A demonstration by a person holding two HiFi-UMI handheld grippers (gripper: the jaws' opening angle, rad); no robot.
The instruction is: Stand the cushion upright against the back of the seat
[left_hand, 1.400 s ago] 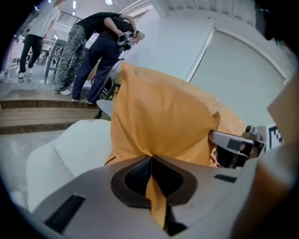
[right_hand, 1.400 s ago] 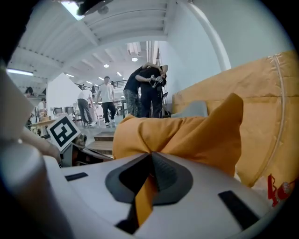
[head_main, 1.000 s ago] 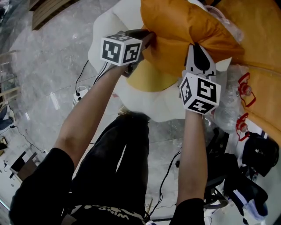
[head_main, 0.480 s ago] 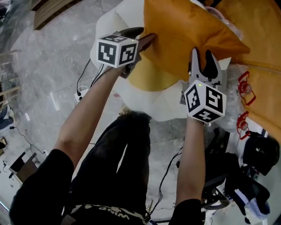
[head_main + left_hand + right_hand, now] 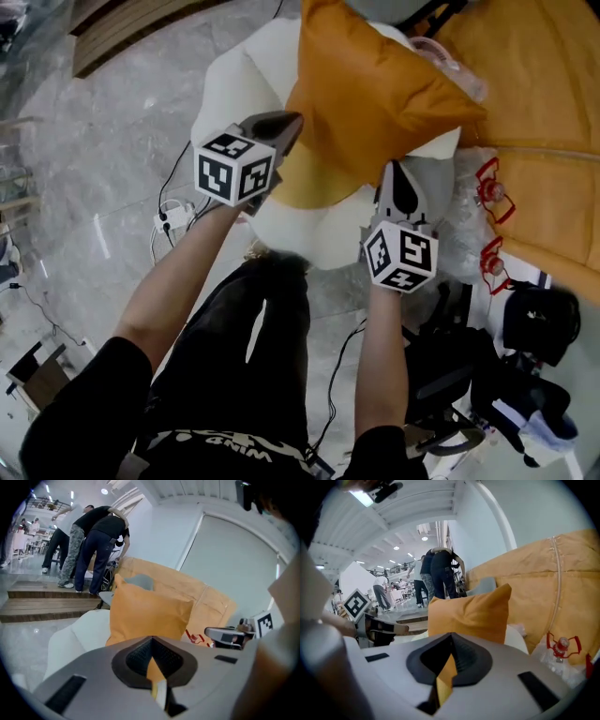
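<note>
Against the back of the white rounded upholstered seat [image 5: 234, 84], the square orange fabric cushion [image 5: 375, 94] stands on edge, so the task looks done. The left gripper [image 5: 286, 122] and right gripper [image 5: 401, 173] have just closed, empty, off the seat's front. A large orange padded cover [image 5: 544, 141] beside the seat blocks nothing.

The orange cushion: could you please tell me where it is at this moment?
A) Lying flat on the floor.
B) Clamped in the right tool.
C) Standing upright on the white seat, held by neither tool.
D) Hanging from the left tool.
C: the orange cushion stands upright on the white seat, while the left tool and the right tool are both shut on nothing.
</note>
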